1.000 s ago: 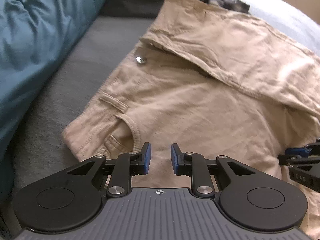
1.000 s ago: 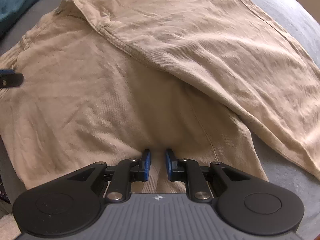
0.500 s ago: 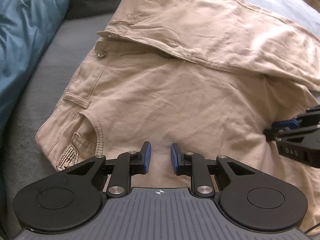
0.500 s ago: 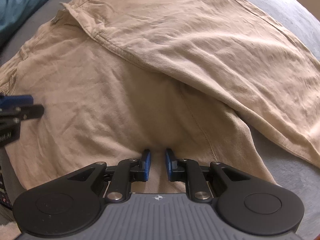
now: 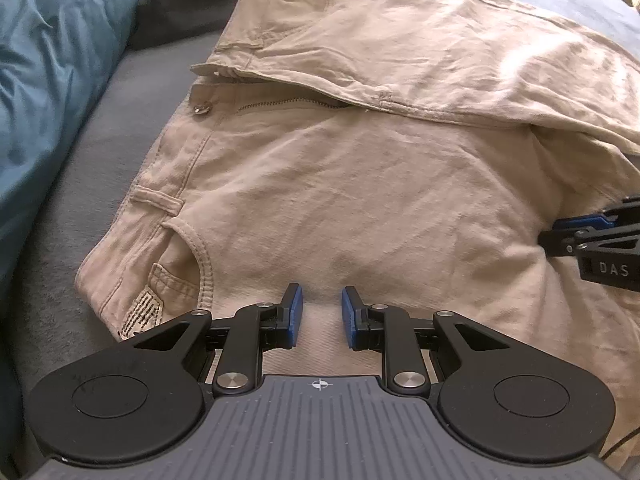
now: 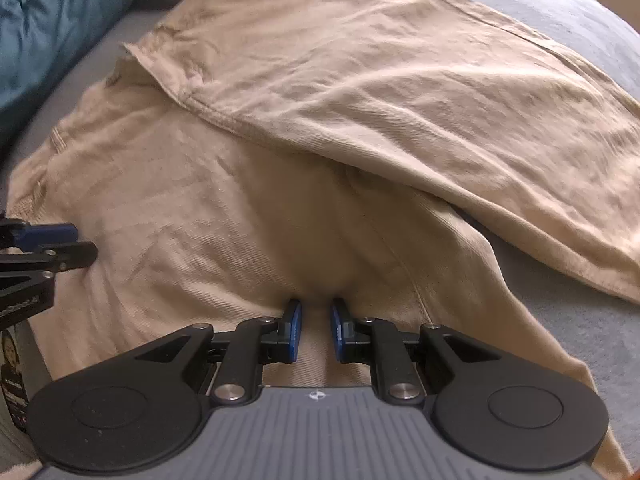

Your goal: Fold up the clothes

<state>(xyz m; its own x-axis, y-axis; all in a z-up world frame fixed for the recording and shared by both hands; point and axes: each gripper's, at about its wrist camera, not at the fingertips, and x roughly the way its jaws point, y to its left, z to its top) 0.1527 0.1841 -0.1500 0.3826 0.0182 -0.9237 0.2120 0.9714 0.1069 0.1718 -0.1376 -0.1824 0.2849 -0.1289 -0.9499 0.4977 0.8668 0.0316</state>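
Note:
A pair of beige trousers lies on a grey surface, fly open, metal button showing, one half folded over the other. It also fills the right wrist view. My left gripper sits low over the near edge beside the front pocket, its jaws a small gap apart with cloth between them. My right gripper sits at the near edge by a leg seam, its jaws narrowly apart on a raised ridge of cloth. Each gripper shows at the edge of the other's view: the right gripper, the left gripper.
A teal blanket lies bunched at the left, and also shows in the right wrist view. The grey bed surface borders the trousers on the left and at the right. Dark clothing lies at the back.
Both views have pulled back and the trousers sit further into view. The right gripper has come closer to the left one. The cloth has bunched up at the right gripper's tips.

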